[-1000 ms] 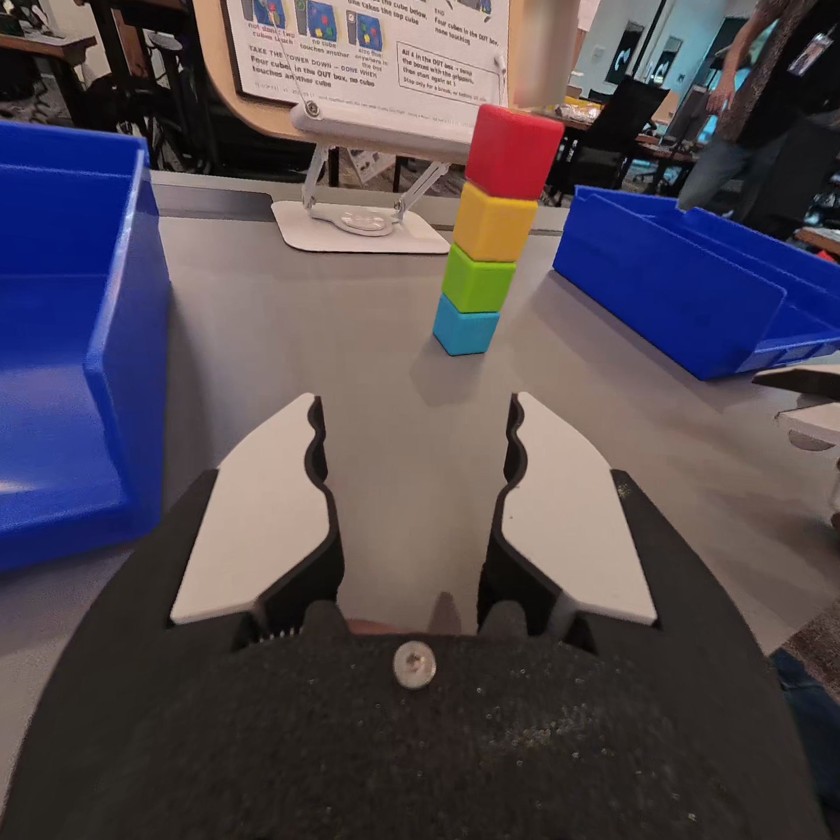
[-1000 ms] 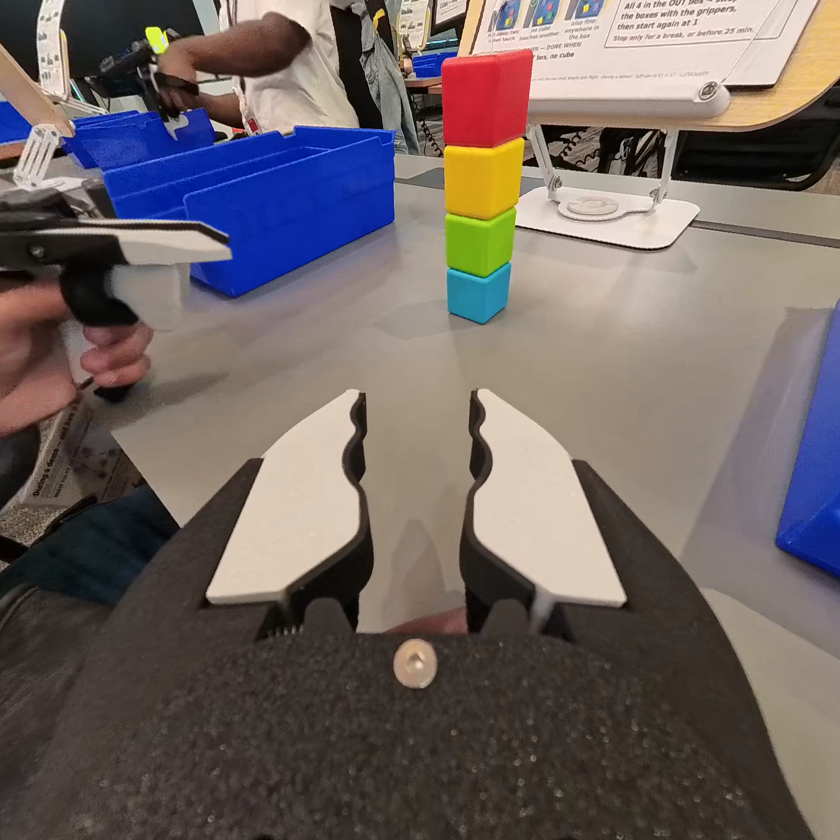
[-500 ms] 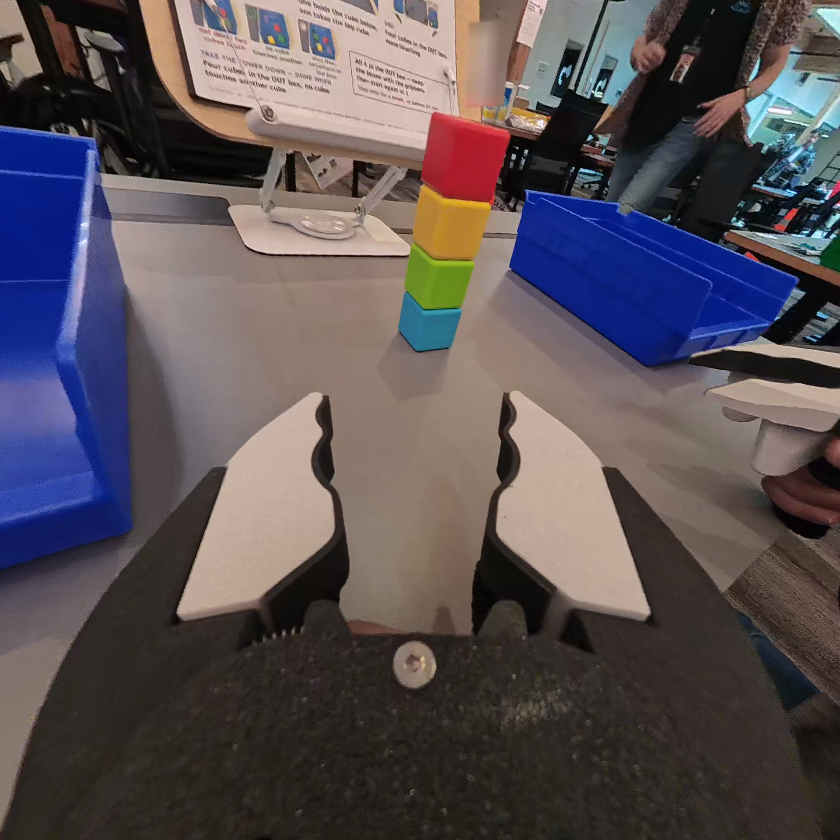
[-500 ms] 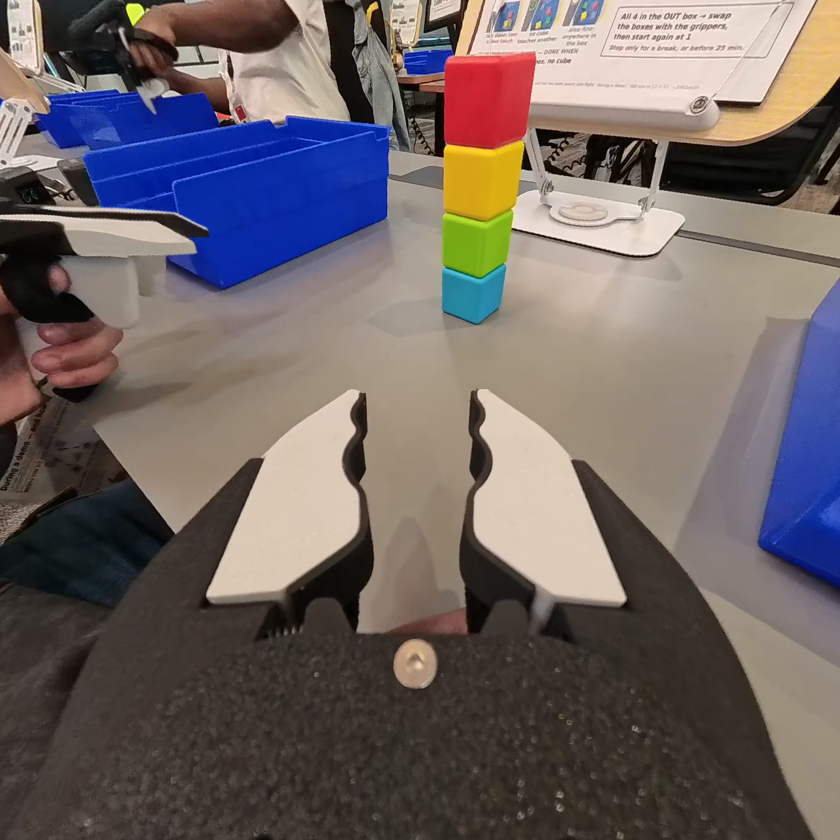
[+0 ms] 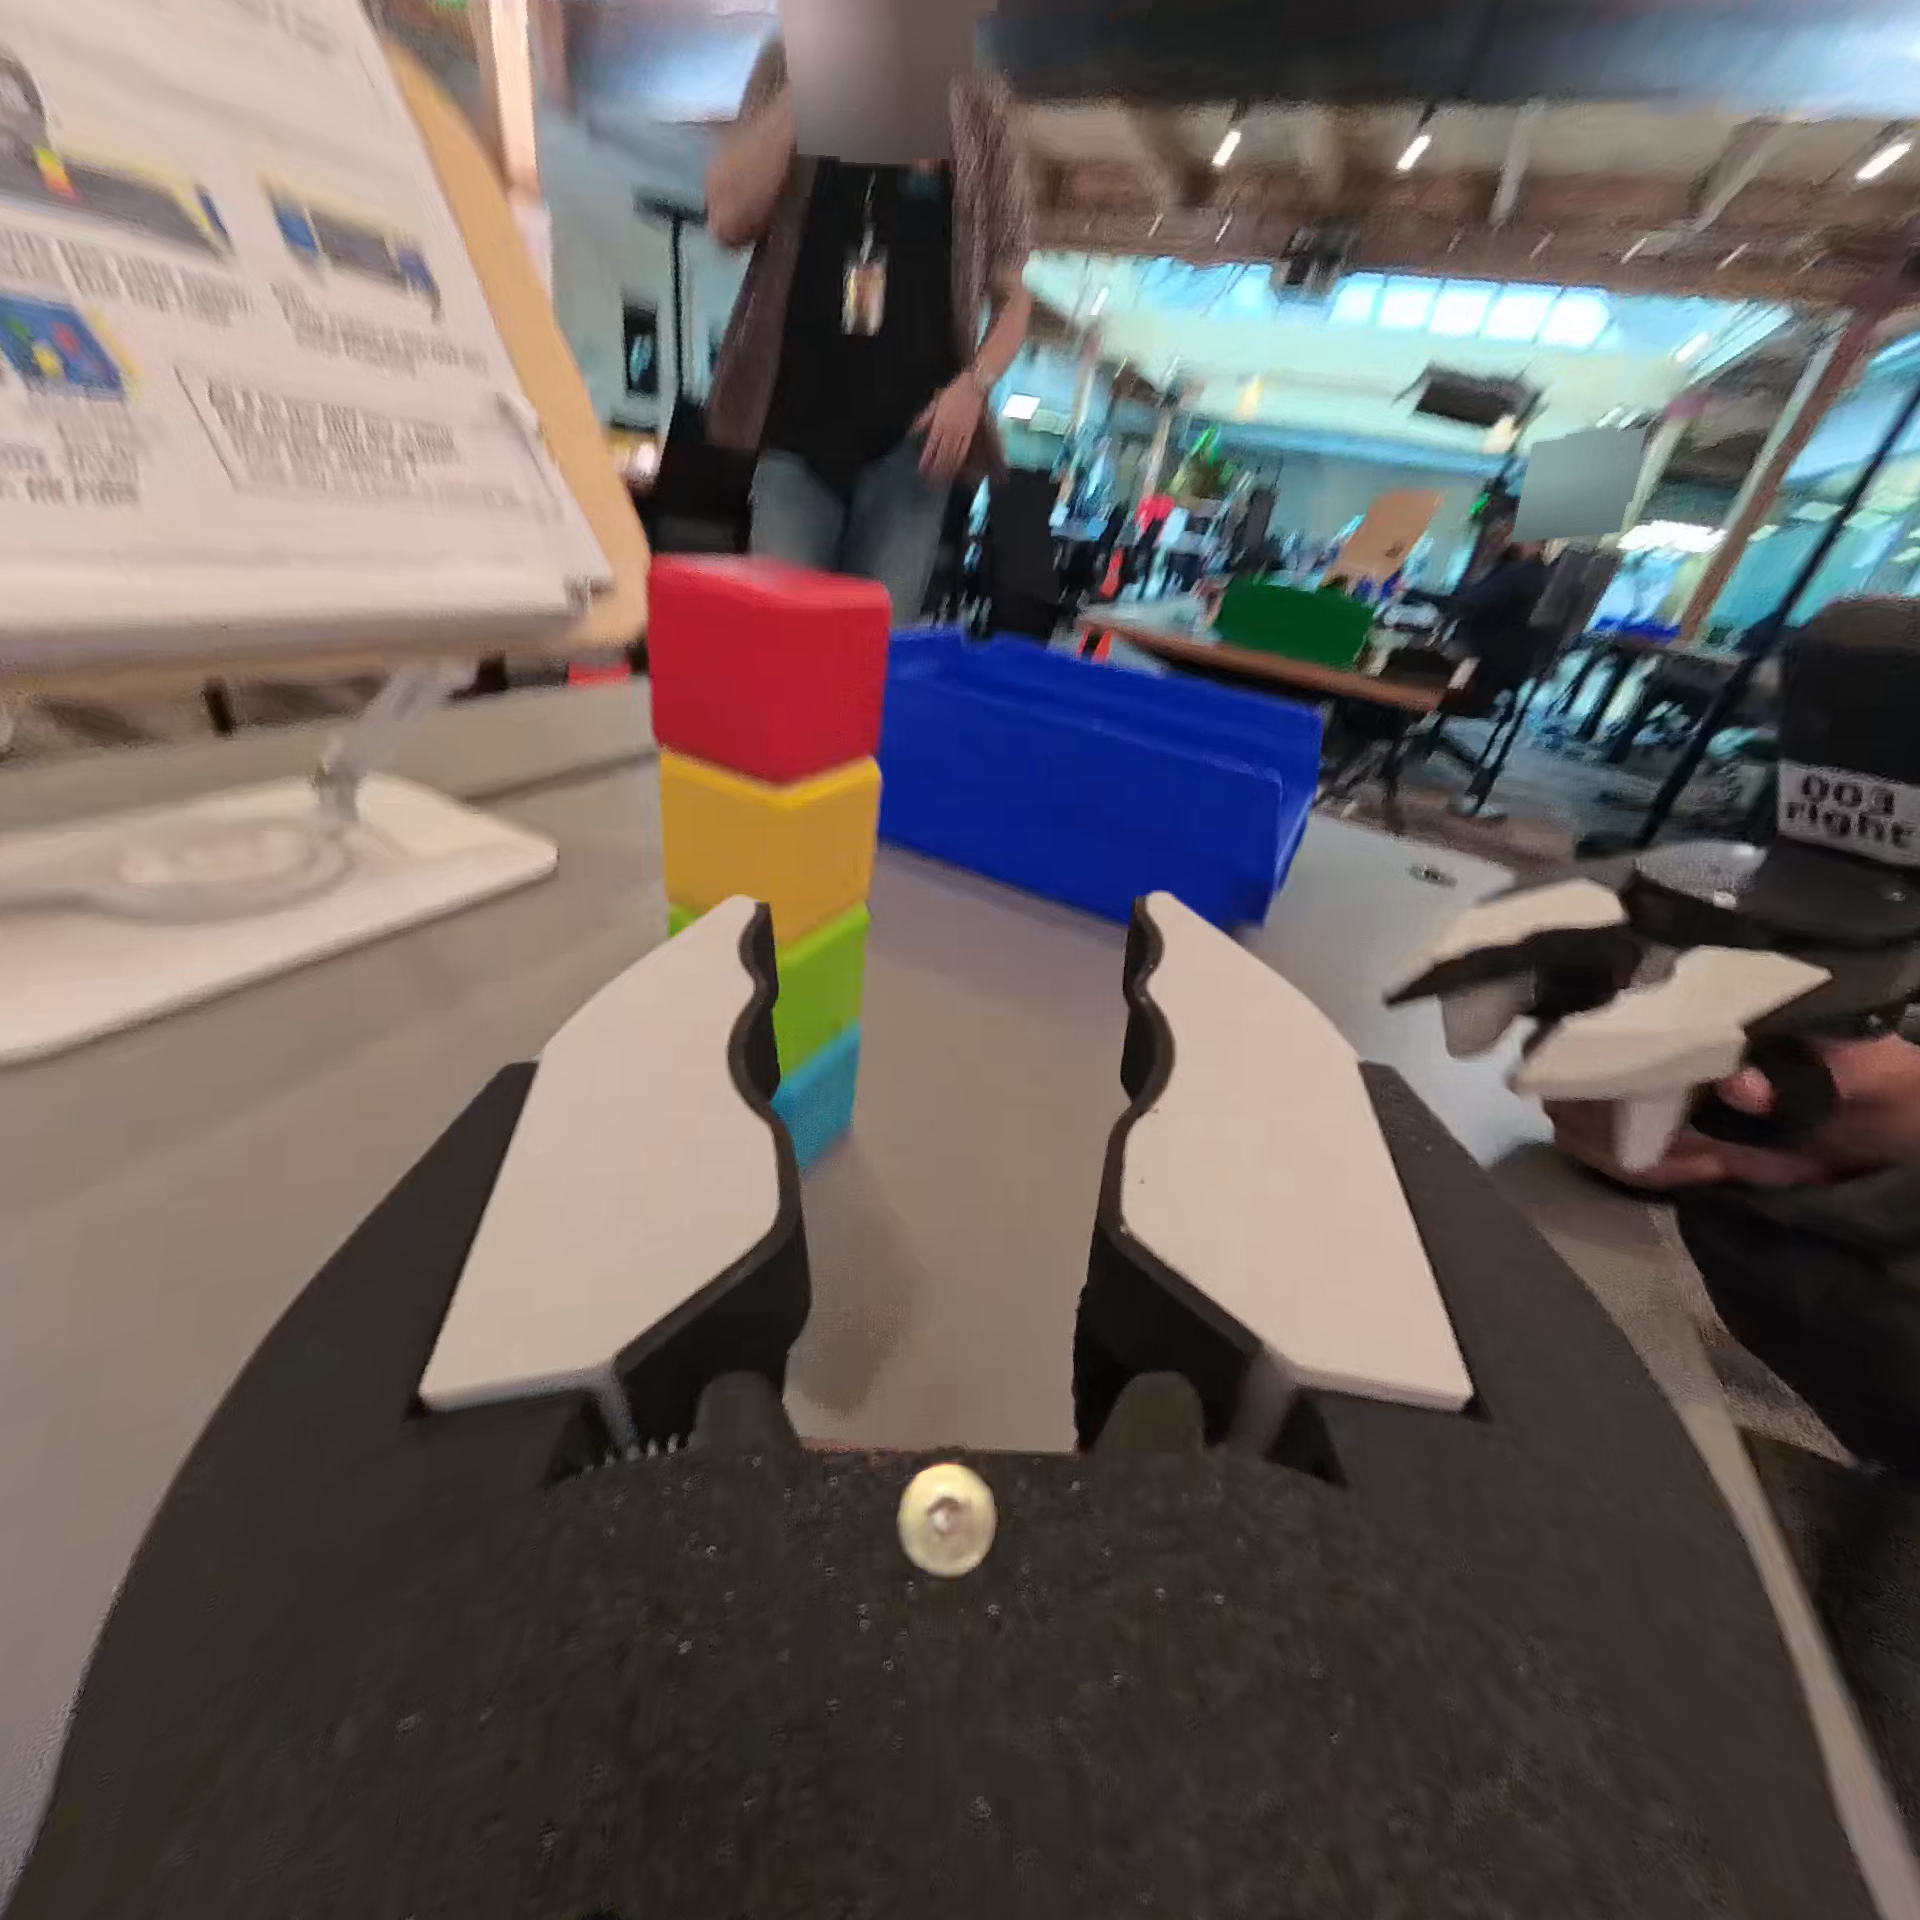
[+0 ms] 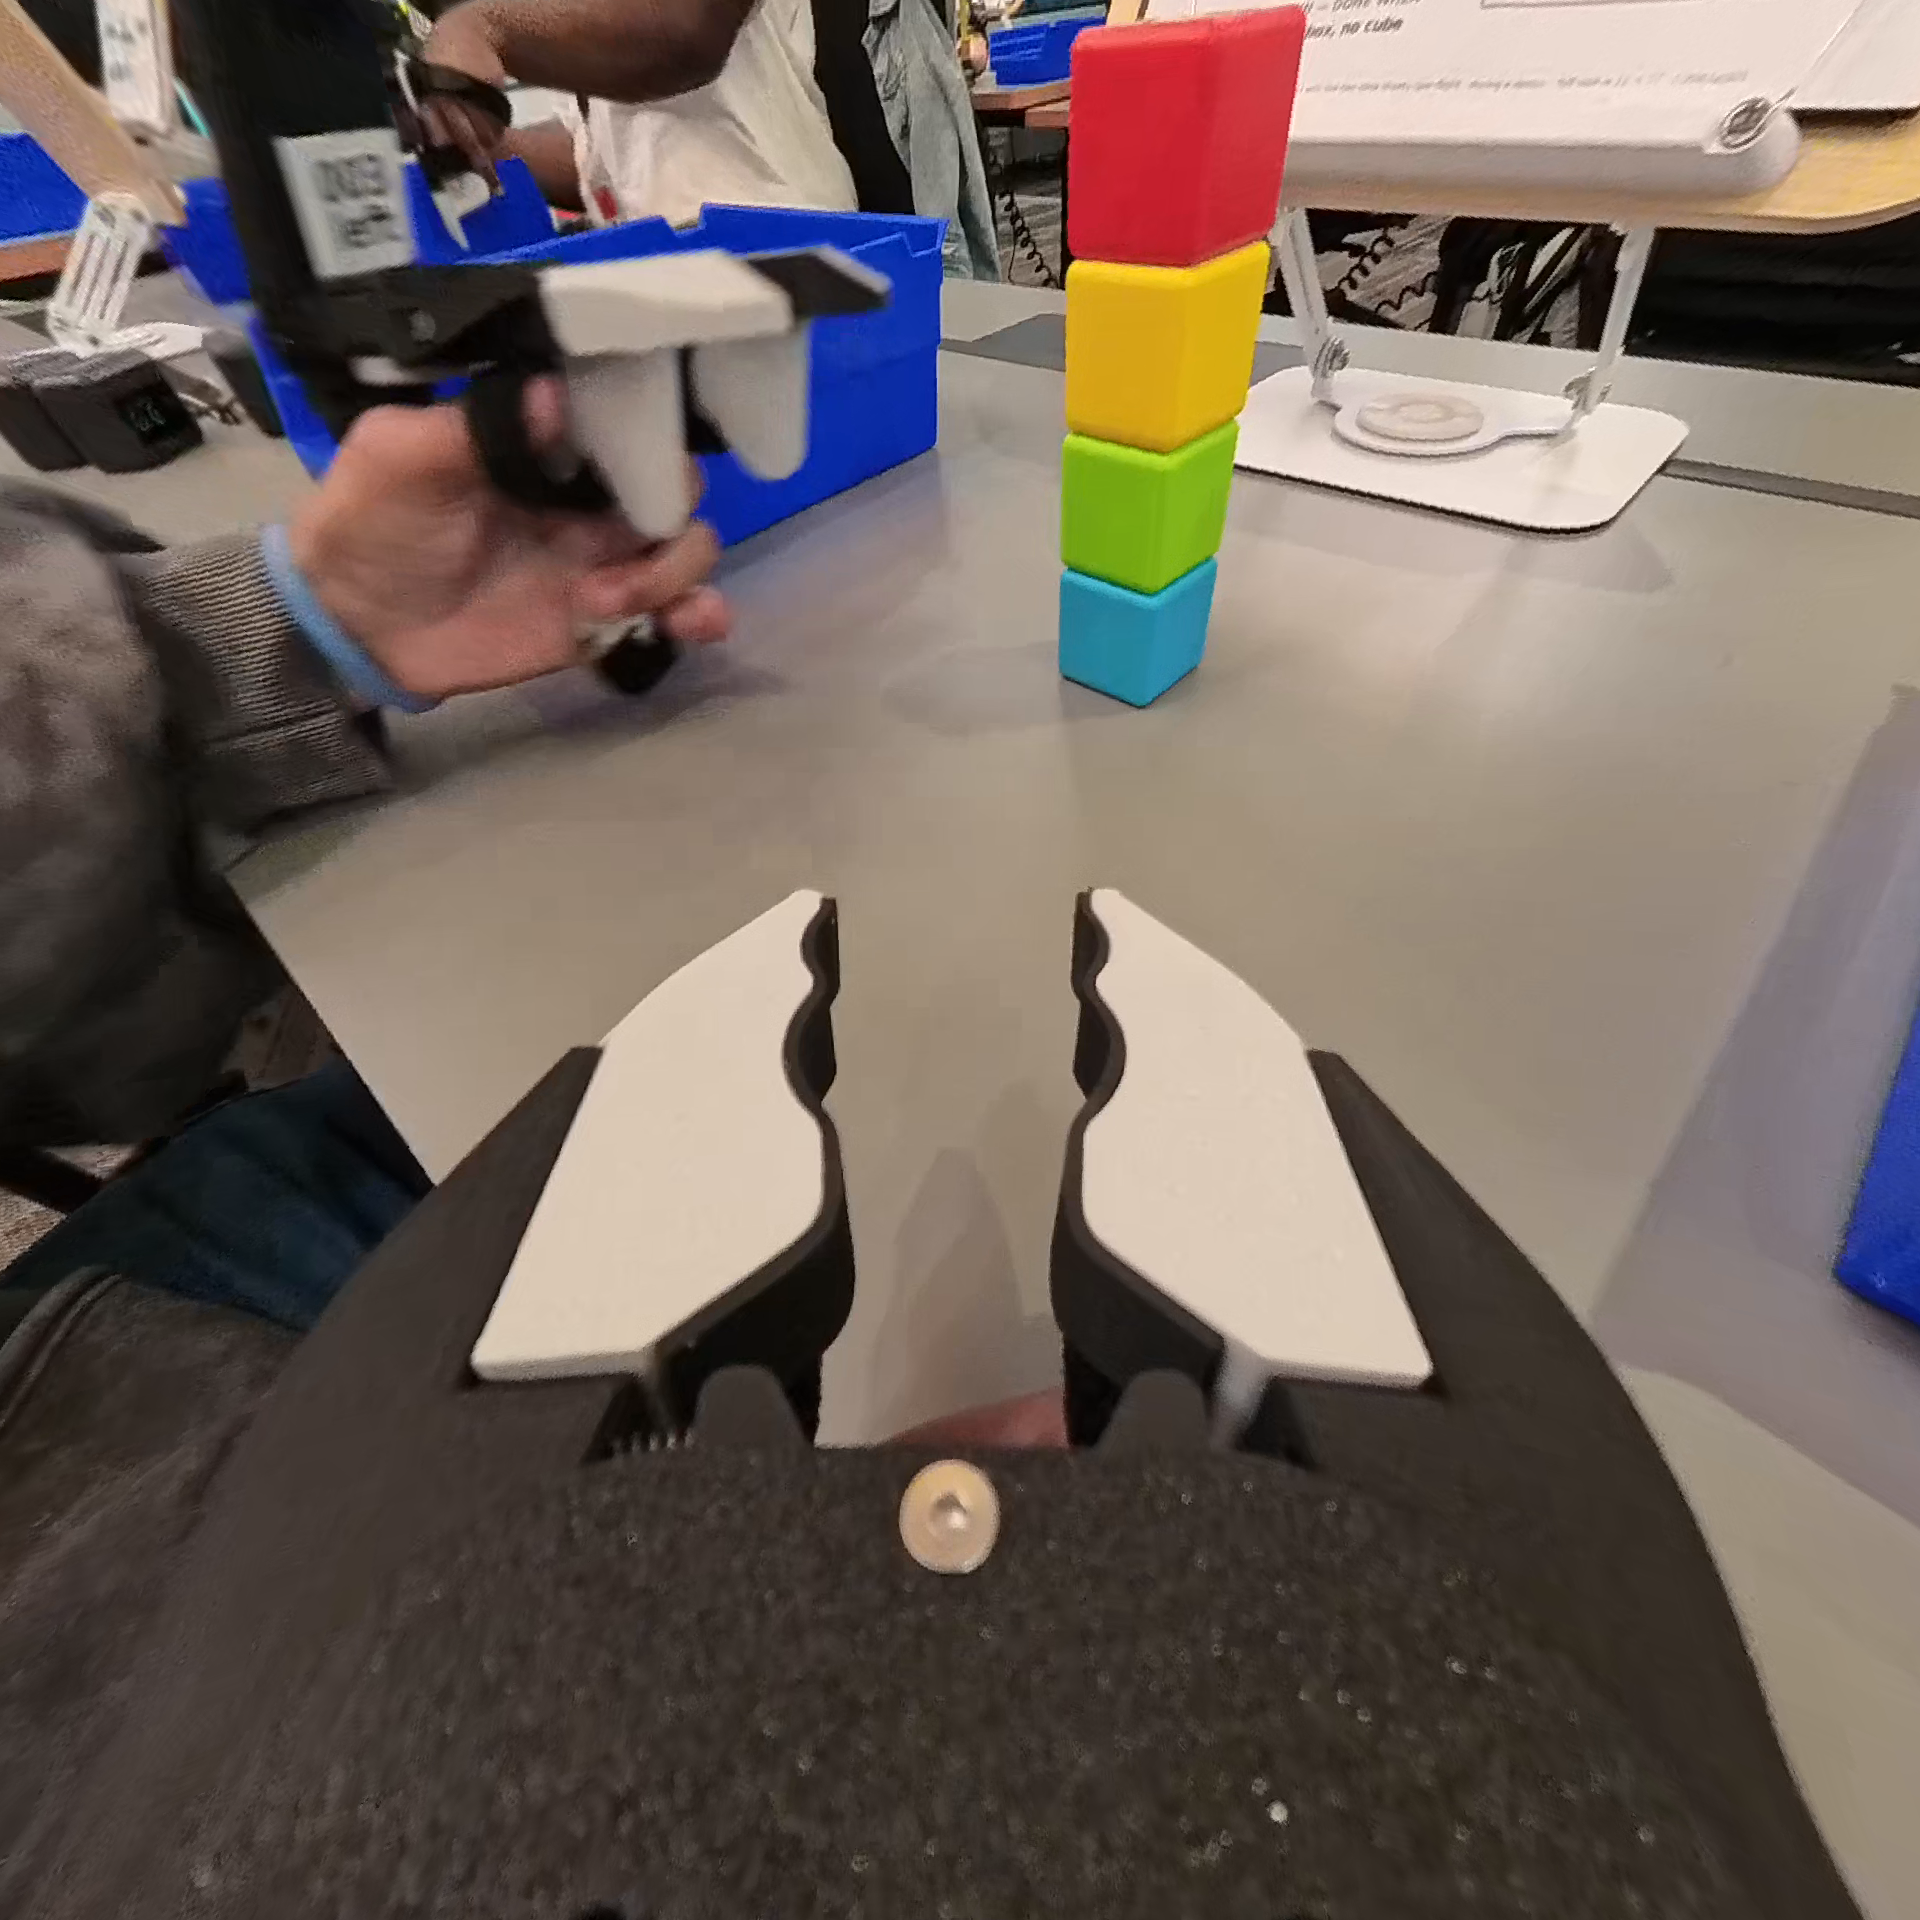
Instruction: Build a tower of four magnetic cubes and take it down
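The right gripper (image 6: 951, 909) is nearest, low over the near edge of the grey table (image 6: 1403, 831). Its two white fingers have a clear gap between them and nothing is in it, so the jaws are open and empty. It points toward the tower, which is well ahead of it.

The left gripper (image 5: 948, 914) is held higher, above the left part of the table, by a hand (image 6: 457, 582) with a grey sleeve. Its jaws are also apart and hold nothing. In the left wrist view its left finger covers a part of the lower cubes, but I cannot tell if it touches them; in the right wrist view this gripper is apart from the tower, to the left of it.

The tower stands upright in the middle of the table. From bottom to top: the blue cube (image 6: 1132, 634), the green cube (image 6: 1143, 504), the yellow cube (image 6: 1164, 348) and the red cube (image 6: 1179, 135), each one resting on the one below.

Behind the tower, near the far edge, is a white stand (image 6: 1455, 447) that carries an instruction sheet (image 5: 239, 343). A blue bin (image 6: 831, 343) is at the far left side, and the corner of another blue bin (image 6: 1886, 1236) shows at the right edge. Farther away, behind the table, people are standing.
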The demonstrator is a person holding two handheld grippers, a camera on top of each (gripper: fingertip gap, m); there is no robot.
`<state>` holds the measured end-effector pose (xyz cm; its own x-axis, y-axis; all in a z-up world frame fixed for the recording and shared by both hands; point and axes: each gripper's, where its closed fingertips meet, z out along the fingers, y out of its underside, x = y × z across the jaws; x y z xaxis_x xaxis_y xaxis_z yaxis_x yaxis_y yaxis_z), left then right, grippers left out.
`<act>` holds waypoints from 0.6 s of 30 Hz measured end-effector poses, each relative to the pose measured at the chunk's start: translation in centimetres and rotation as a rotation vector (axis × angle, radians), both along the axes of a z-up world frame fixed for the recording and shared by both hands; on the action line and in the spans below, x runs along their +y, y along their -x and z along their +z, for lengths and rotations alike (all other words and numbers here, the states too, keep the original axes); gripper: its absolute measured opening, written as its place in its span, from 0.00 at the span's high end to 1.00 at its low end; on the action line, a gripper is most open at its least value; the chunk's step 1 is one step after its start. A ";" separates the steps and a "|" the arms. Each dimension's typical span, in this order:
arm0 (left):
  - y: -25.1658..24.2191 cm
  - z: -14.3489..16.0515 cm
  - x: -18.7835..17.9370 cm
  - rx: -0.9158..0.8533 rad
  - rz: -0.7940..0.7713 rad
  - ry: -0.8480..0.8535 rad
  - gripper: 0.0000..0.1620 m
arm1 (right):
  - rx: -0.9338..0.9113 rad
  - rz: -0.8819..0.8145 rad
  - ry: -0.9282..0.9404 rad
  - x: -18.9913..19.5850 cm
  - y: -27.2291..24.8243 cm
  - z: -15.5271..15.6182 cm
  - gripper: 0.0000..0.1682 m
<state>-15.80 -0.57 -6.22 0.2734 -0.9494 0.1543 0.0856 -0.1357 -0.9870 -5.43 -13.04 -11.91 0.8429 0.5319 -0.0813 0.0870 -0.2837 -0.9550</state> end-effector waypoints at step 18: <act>-6.4 -1.3 6.7 0.038 -0.334 -0.030 0.57 | 0.045 0.013 -0.003 -0.1 -0.2 0.3 0.74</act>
<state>-9.44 6.14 -7.47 -0.0484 -0.9915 0.1204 0.0048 -0.1208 -0.9927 -5.27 -13.18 -11.58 0.8317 0.5427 -0.1172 0.0477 -0.2802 -0.9588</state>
